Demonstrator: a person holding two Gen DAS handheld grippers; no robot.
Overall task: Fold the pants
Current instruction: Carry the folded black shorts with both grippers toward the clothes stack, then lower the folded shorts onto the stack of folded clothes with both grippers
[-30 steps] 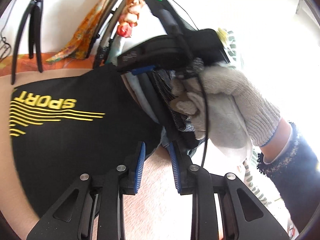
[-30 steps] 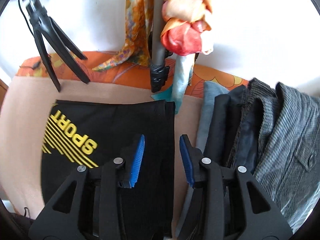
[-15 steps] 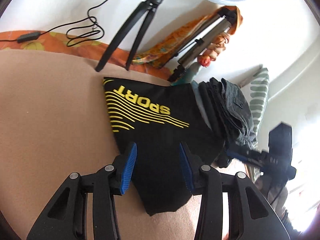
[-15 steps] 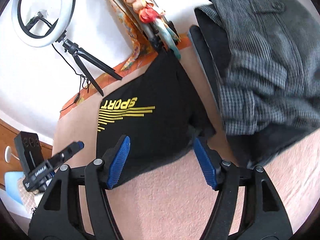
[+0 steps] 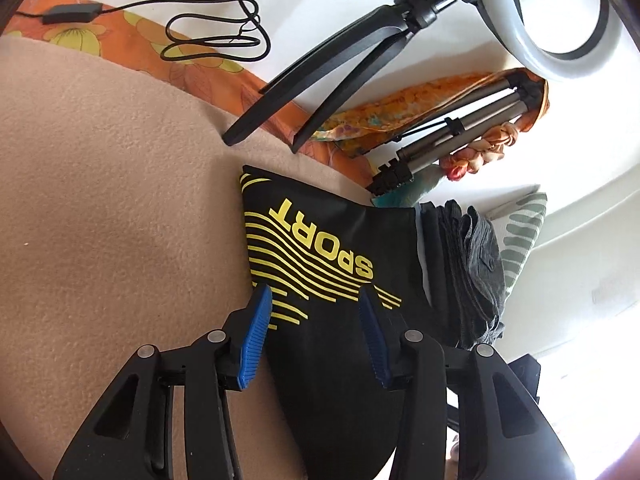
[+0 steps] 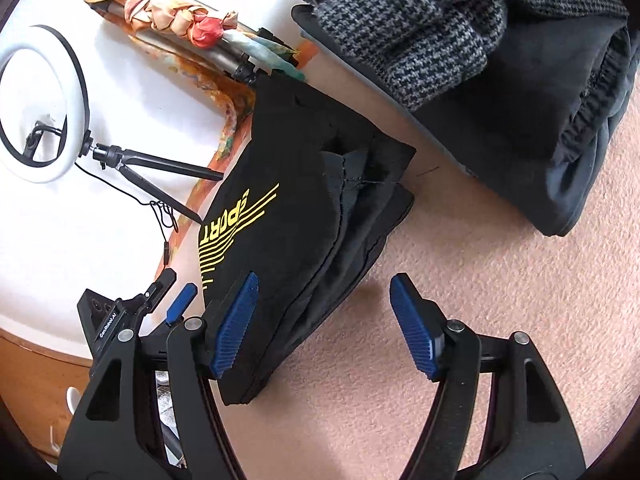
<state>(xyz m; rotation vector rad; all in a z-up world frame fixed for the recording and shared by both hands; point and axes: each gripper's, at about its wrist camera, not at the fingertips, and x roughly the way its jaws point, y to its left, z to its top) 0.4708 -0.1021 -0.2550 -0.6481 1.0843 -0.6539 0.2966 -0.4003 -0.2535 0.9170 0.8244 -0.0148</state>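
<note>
1. The left gripper hangs over the near end of the folded black SPORT pants, blue pads apart, gripping nothing.
2. The right gripper is spread wide above the beige blanket, empty.
3. The pants lie flat on that blanket, just beside a stack of folded clothes.
4. Beyond stands a ring light.

We hold our left gripper low over the folded black pants, its blue-padded fingers spread apart and empty above the yellow lettering. Our right gripper hangs at the pants' near edge, spread wider, one finger over the cloth, gripping nothing.
</note>
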